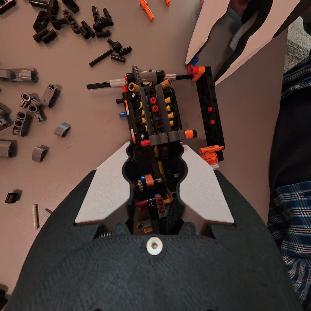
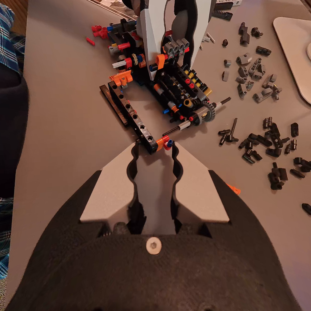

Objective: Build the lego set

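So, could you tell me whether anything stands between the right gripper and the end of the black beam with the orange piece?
Nothing visible does. The right gripper is open, its tips flanking the end of the black beam and the orange piece, only bare table between.

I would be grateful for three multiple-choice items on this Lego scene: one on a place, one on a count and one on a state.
1. Where are the tips of the right claw?
A. Either side of the orange-capped end of the long black beam
B. Far from any part
C. Inside the other claw

2. How many red pins show in that beam's face in the left wrist view?
A. None
B. Two
C. Five

3. What is the state of the left claw?
A. Open above bare table
B. Shut on a single loose axle
C. Shut on the model

Answers: 1 A, the tips flank the beam's end; 2 B, two red dots sit mid-beam; 3 C, both fingers press the model's sides.
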The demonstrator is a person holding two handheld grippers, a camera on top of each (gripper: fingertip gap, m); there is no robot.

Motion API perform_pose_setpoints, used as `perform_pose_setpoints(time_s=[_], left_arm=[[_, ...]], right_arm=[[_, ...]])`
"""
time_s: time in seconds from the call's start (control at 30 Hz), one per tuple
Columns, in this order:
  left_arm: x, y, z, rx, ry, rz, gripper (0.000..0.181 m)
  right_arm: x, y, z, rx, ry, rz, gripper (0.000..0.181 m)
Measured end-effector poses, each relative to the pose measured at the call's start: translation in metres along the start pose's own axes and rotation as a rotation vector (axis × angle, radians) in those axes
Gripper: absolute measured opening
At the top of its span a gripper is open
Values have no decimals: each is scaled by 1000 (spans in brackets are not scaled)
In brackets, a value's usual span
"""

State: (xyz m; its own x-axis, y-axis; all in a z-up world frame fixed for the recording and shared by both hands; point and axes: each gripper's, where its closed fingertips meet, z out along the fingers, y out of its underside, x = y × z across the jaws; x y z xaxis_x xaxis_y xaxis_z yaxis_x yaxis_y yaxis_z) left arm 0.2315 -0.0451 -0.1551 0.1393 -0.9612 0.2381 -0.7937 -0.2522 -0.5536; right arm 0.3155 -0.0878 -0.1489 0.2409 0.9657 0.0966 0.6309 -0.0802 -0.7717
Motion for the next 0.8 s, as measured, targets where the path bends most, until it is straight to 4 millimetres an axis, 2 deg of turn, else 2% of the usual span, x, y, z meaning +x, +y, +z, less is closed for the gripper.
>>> perform_pose_setpoints(time_s=[0.8], left_arm=[[2,1,0,-10,23,-2,52]], right_arm=[[-2,-4,1,40,-21,-10,37]])
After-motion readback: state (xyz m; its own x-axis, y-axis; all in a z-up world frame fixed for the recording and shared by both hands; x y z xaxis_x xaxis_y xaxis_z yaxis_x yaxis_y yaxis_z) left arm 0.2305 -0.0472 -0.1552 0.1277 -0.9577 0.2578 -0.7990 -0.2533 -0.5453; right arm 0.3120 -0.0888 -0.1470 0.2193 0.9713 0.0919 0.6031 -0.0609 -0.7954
